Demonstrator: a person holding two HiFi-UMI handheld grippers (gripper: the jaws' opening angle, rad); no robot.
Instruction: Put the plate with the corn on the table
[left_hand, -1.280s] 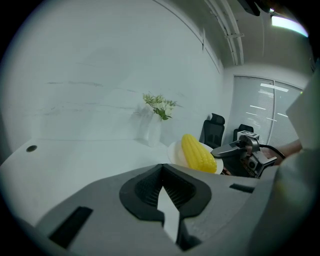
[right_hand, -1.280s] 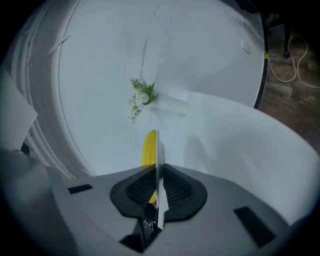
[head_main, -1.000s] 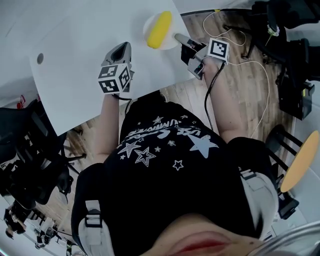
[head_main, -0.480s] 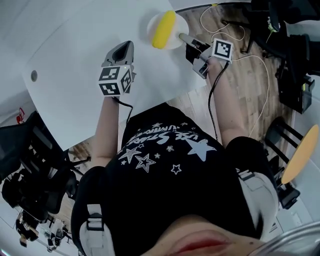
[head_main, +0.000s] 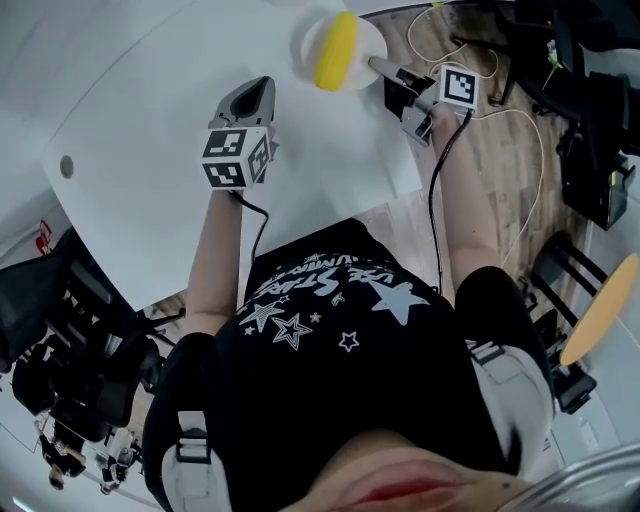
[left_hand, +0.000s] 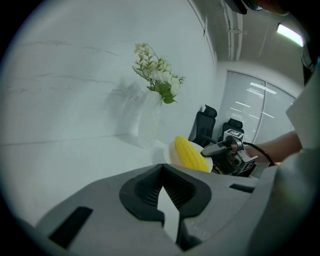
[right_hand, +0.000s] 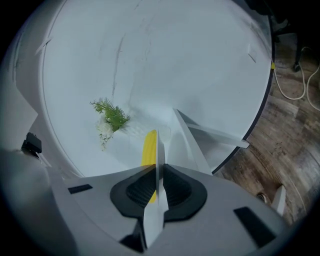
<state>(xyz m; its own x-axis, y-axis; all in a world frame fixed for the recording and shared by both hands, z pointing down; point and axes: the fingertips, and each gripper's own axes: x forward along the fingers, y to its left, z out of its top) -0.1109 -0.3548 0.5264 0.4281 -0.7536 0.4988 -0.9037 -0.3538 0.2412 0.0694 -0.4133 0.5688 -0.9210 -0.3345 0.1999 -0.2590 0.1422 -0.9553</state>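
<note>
Head view, near to far. Left gripper (head_main: 256, 92) hangs over the middle of the table (head_main: 140, 130), jaws closed on nothing. Right gripper (head_main: 378, 67) is clenched on the rim of the plate (head_main: 306, 48) at the table's far right edge. The corn (head_main: 336, 50) lies loose on it. Plate touching the table: cannot tell.

Risks: the grip is on one side of the rim, so any tilt could roll the corn off. If let go overhanging the edge, the plate could tip. A vase (left_hand: 146, 122) stands near.
</note>
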